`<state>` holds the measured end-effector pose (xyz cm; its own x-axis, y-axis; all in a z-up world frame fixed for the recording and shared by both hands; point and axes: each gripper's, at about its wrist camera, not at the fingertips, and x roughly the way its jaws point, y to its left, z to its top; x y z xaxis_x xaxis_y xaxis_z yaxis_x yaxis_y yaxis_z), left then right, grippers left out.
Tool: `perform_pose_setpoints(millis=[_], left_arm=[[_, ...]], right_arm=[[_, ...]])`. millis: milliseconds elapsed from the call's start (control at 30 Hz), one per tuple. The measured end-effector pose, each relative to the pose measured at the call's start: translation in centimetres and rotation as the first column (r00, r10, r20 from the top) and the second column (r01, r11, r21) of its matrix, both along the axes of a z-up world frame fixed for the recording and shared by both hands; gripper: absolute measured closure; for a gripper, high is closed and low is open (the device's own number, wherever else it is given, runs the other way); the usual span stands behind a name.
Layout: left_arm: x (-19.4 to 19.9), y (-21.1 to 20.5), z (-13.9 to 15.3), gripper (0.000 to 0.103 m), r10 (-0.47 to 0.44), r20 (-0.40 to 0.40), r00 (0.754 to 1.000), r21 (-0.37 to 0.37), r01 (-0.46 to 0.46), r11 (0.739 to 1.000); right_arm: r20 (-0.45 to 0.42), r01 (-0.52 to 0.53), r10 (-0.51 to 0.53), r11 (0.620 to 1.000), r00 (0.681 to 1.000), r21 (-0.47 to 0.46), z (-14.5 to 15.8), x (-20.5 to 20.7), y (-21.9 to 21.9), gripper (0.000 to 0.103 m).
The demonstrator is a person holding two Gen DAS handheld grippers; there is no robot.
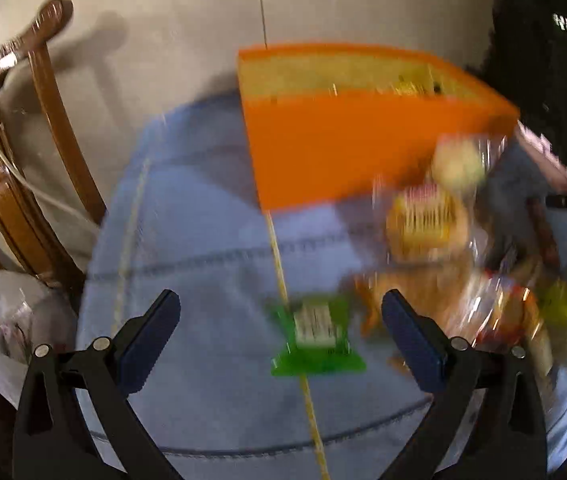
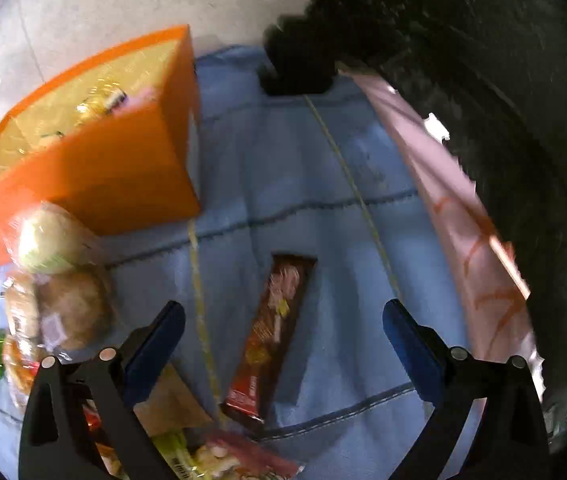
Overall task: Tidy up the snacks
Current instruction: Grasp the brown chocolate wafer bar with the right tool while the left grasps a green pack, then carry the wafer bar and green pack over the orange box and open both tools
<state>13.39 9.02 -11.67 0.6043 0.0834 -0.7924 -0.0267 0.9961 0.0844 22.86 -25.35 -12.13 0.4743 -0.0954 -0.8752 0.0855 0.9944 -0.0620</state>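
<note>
Where cloth (image 2: 323, 184) lies, one orange box (image 2: 95, 176); one bar (image 2: 275, 332).

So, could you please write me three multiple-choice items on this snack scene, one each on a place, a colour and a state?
1. Where does the green packet lie?
A. inside the box
B. on the blue cloth
C. on the chair

2. What colour is the box?
A. orange
B. white
C. black

3. How is the right gripper?
A. shut on a packet
B. open, holding nothing
C. out of view

Answers: 1 B, it lies flat on the cloth before the box. 2 A, its walls are orange. 3 B, its fingers stand wide apart above the brown bar.
</note>
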Motion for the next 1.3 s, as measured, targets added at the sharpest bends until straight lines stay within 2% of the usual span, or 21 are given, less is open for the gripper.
perform_pose_setpoints(millis=[100,300,467,567,600,633,667,700,733,767,867,967,1100,1133,1233,1300], left_arm=[[0.2,0.3,-1.8,0.004,-0.013,0.003,1.000,-0.032,0.013,0.999],[1.6,2.0,-4.0,0.004,0.008,-0.046,0.999,-0.042,-0.010,0.999],[1.5,2.0,-5.7,0.004,-0.014,-0.071,0.997,-0.100,0.007,0.995],[1.7,0.6,-6.5,0.004,-0.043,-0.053,0.998,-0.050,0.040,0.998],[1.9,0.9,-6.5,0.007,-0.034,-0.050,0.998,-0.073,0.030,0.997],[2.0,1.1,-6.4,0.015,-0.022,-0.044,0.999,-0.080,0.018,0.997],[2.1,1.2,-6.1,0.048,-0.029,-0.031,0.999,-0.069,0.027,0.997],[2.4,1.3,-5.8,0.055,-0.047,-0.034,0.998,-0.074,0.044,0.996],[2.8,1.4,-5.7,0.056,-0.053,-0.075,0.996,-0.080,0.047,0.996],[3.0,1.4,-5.5,0.065,-0.073,-0.092,0.993,-0.094,0.064,0.993],[3.0,0.9,-4.6,0.065,-0.071,-0.089,0.993,-0.049,0.067,0.997],[2.9,1.0,-3.0,0.065,-0.066,-0.064,0.996,-0.099,0.059,0.993],[2.4,0.3,-0.3,0.065,-0.061,-0.015,0.998,-0.083,0.059,0.995],[2.3,0.2,0.6,0.065,-0.058,-0.001,0.998,-0.102,0.058,0.993],[2.3,0.4,3.4,0.064,-0.056,0.064,0.996,-0.175,0.066,0.982],[2.9,0.7,5.1,0.064,-0.038,0.079,0.996,-0.166,0.051,0.985]], right_arm=[[-0.004,-0.015,0.015,1.000,1.000,-0.027,-1.5,0.0,0.5,0.004],[-0.026,0.004,-0.004,1.000,1.000,0.001,-3.7,0.3,0.8,0.004],[-0.031,-0.013,0.013,1.000,0.999,0.006,-4.3,0.4,1.0,0.004],[-0.045,-0.006,0.007,0.999,0.999,0.036,-5.0,0.6,1.0,0.004],[-0.036,-0.002,0.003,0.999,0.999,0.035,-5.0,0.4,1.0,0.025],[-0.029,0.000,0.001,0.999,1.000,0.036,-5.0,0.4,0.9,0.050],[-0.024,0.001,0.001,0.999,1.000,0.052,-4.9,0.3,1.0,0.064],[-0.032,0.013,-0.012,1.000,0.999,0.023,-4.5,0.3,1.2,0.078],[-0.047,0.013,-0.012,1.000,0.999,0.020,-4.4,0.3,1.3,0.077],[-0.057,0.016,-0.014,0.999,0.998,0.036,-4.2,0.0,1.3,0.078],[-0.037,0.009,-0.007,0.998,0.999,0.060,-3.1,-0.8,1.5,0.078],[-0.021,0.011,-0.009,0.995,1.000,0.094,-1.9,-1.4,1.2,0.078],[0.019,0.006,-0.008,0.992,1.000,0.122,0.3,-2.2,0.5,0.077],[0.032,0.000,-0.004,0.991,0.999,0.134,1.1,-2.4,0.4,0.077],[0.093,-0.032,0.018,0.988,0.996,0.152,4.0,-2.6,0.6,0.077],[0.146,-0.061,0.035,0.982,0.989,0.179,5.9,-2.2,1.2,0.077]])
